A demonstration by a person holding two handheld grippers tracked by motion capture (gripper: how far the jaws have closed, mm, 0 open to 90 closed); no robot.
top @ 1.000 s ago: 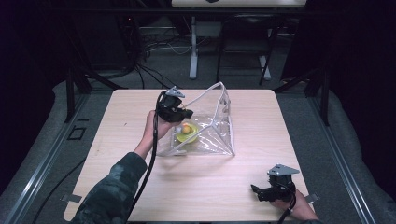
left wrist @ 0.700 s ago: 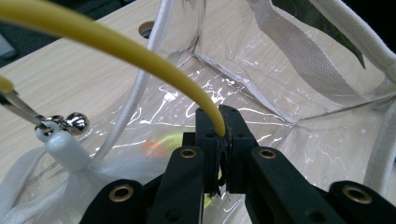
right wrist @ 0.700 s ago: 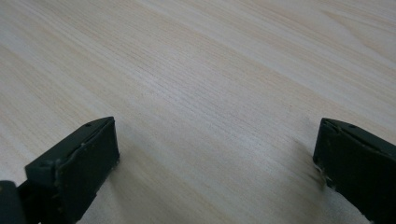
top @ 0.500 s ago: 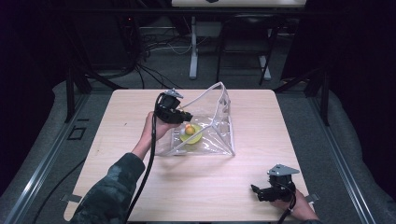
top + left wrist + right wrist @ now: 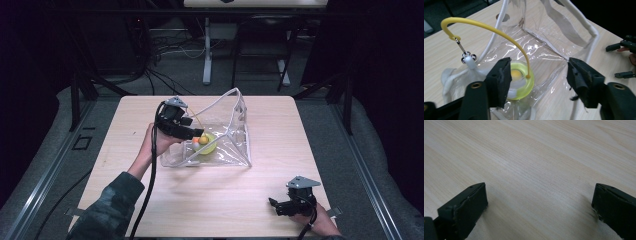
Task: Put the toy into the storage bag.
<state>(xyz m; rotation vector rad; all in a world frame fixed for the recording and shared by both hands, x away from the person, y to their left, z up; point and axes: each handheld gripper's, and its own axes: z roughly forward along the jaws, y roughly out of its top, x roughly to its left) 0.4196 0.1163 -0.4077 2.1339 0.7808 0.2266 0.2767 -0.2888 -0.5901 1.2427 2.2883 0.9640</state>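
Left gripper (image 5: 199, 135) over clear bag (image 5: 235, 135), jaws apart

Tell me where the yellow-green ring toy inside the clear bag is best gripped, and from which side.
Probably the ring toy's thick rim, coming down through the clear bag's open mouth, as the left gripper is placed. The thin yellow loop arching above it looks too slim and springy to pinch firmly.
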